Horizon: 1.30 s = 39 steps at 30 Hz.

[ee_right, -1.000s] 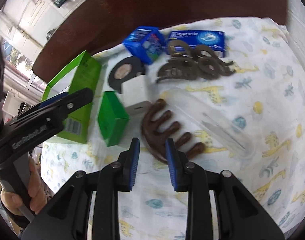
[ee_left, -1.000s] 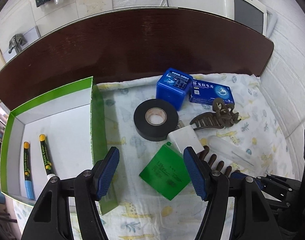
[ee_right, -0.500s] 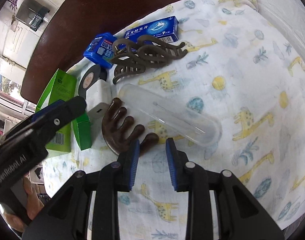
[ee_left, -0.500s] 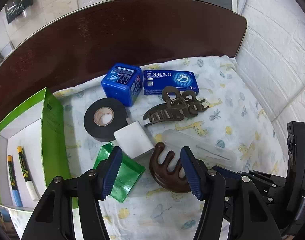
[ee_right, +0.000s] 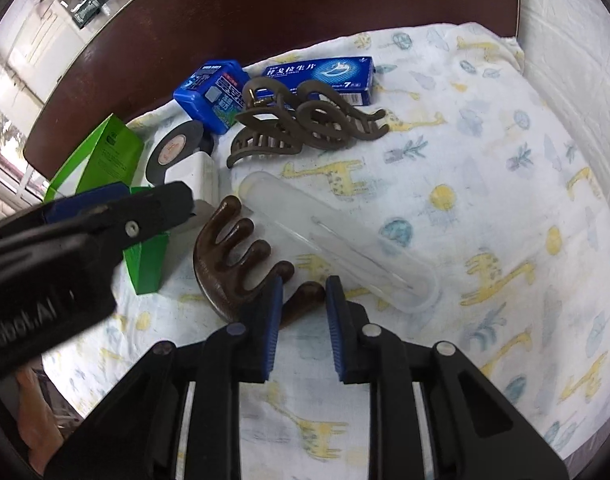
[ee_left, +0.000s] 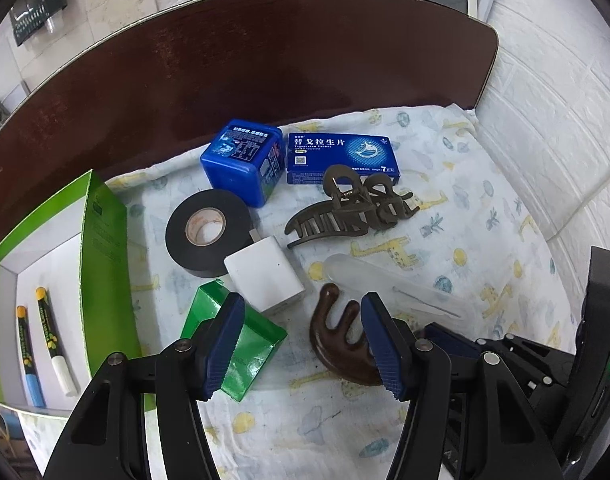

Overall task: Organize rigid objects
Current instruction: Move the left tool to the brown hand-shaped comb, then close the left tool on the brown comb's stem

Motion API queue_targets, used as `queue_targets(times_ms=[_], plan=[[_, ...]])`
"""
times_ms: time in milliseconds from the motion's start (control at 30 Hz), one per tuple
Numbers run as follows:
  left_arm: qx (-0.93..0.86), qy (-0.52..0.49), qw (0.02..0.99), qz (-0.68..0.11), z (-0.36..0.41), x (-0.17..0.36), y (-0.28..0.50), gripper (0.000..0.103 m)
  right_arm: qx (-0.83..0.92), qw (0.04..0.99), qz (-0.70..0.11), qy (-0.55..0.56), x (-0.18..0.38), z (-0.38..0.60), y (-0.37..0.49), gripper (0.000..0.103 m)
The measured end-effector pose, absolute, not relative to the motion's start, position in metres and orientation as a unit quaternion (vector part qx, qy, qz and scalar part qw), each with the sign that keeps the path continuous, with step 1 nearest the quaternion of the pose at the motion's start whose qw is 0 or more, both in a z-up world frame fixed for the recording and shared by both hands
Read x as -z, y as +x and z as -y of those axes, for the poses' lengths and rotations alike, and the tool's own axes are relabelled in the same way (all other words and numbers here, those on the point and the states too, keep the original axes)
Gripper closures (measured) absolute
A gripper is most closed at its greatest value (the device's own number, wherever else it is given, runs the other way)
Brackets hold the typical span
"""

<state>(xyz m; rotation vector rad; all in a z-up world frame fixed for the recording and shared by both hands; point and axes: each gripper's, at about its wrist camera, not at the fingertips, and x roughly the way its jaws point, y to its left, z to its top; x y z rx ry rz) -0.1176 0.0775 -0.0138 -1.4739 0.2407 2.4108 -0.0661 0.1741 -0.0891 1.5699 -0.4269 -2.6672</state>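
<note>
A brown wooden wide-tooth comb (ee_right: 225, 256) lies on the giraffe-print cloth (ee_right: 485, 184). My right gripper (ee_right: 303, 316) straddles the comb's end tooth; its jaws are closing, with slim gaps still showing beside the tooth. My left gripper (ee_left: 303, 344) stands open above the comb (ee_left: 337, 344), its left finger over a small green box (ee_left: 245, 344). A clear plastic case (ee_right: 337, 240) lies just right of the comb. The green-walled open box (ee_left: 101, 240) at the left holds two markers (ee_left: 53, 332).
Behind the comb lie a white charger (ee_left: 265, 276), a black tape roll (ee_left: 205, 232), a blue cube box (ee_left: 241, 160), a flat blue medicine box (ee_left: 341, 156) and a brown claw clip (ee_left: 345, 208). A dark wooden board (ee_left: 265, 60) closes the back.
The left gripper shifted right from over the green box to over the comb, then held still. The right gripper came down onto the comb's end tooth and its jaws narrowed.
</note>
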Motion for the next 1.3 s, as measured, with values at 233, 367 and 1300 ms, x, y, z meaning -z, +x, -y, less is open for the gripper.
queue_targets(times_ms=[233, 367, 1300], plan=[[-0.828, -0.525, 0.169, -0.097, -0.09, 0.018, -0.109, 0.041, 0.841, 0.002, 0.178, 0.511, 0.091, -0.233, -0.054, 0.082], [-0.814, -0.543, 0.189, -0.088, -0.101, 0.03, -0.103, 0.041, 0.832, 0.002, 0.231, 0.505, 0.091, -0.251, -0.046, 0.079], [-0.782, -0.596, 0.178, -0.045, -0.112, 0.071, -0.109, 0.091, 0.829, -0.016, 0.255, 0.497, 0.094, -0.236, -0.045, 0.082]])
